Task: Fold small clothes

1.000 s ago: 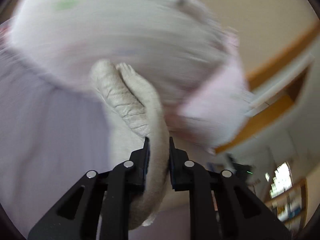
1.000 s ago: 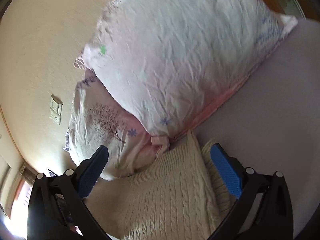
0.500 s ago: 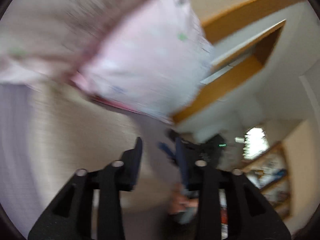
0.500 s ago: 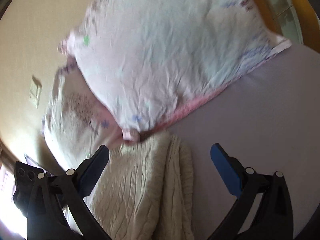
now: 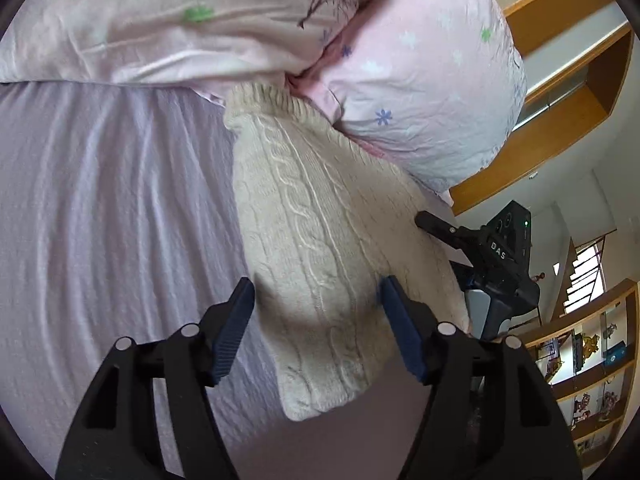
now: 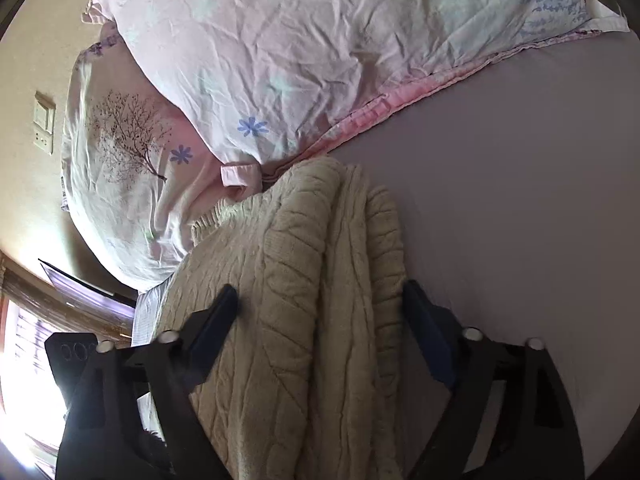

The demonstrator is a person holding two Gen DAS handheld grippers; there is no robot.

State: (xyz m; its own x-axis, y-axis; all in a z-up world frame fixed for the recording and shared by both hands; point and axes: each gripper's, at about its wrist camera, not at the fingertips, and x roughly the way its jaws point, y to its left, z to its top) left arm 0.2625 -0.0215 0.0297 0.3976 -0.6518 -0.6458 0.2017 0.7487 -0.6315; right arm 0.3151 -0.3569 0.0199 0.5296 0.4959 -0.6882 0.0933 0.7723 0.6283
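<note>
Now sweater [image 5: 316,216] edge against pillows [image 5: 416,80].

The sweater [image 5: 320,240] was chunky cable-knit wool, matt and rough; the sheet [image 5: 112,208] smooth cloth; the pillows [image 6: 300,40] crinkled cotton; the shelf [image 5: 560,120] glossy wood.

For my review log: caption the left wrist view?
Left gripper, jaws open, over cream sweater on lilac sheet.

- The bed's lilac sheet [image 5: 100,208] lies softly wrinkled across the near and left side.
- A cream cable-knit sweater [image 5: 316,248], folded into a long bundle, rests directly on it.
- Two pink floral pillows [image 5: 420,92] sit at the far edge, touching the sweater's ribbed end.
</note>
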